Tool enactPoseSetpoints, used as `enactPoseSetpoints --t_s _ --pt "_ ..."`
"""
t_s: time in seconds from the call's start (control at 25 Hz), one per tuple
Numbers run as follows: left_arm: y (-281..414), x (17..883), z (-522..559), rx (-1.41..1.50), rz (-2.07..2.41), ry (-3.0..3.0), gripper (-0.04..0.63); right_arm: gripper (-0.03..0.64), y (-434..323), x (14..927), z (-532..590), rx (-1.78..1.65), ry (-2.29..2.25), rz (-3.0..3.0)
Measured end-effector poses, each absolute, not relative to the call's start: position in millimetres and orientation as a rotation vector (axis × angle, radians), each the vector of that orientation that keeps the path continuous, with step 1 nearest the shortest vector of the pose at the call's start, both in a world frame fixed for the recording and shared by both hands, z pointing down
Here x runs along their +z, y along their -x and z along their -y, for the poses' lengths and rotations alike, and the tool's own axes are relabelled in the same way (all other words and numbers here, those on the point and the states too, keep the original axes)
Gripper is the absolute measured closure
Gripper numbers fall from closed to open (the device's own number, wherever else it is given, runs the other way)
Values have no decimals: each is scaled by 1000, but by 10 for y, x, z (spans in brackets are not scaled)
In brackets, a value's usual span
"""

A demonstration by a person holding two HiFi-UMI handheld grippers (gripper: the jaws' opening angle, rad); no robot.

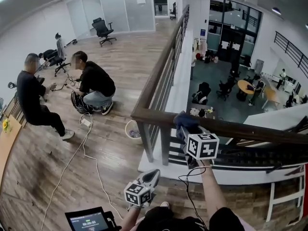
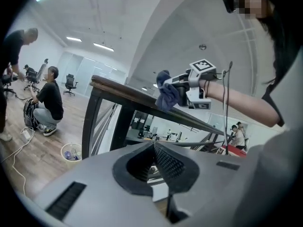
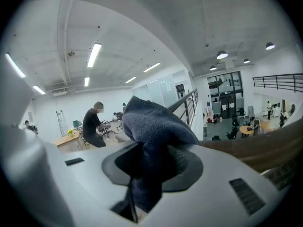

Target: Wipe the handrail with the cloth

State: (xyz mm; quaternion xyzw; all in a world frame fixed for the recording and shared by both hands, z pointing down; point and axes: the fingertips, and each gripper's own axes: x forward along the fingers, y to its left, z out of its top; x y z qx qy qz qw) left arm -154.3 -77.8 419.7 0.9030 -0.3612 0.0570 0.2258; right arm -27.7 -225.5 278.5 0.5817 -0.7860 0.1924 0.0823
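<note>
The right gripper pinches a fuzzy blue cloth against the flat wooden handrail; the left gripper is closed and empty.

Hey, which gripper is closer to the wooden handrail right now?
Right. The right gripper holds the cloth at the top of the handrail. The left gripper is lower and back from the rail, shut on nothing.
</note>
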Motion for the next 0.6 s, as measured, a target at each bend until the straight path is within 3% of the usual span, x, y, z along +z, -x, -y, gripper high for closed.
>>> enactPoseSetpoints --t_s 0.32,0.6 --pt "1839 4218 848 132 1022 -2472 595 508 786 2779 2938 479 -1651 2267" --pt "1980 4320 823 167 1059 -2453 595 508 446 3054 2990 507 -1686 2170"
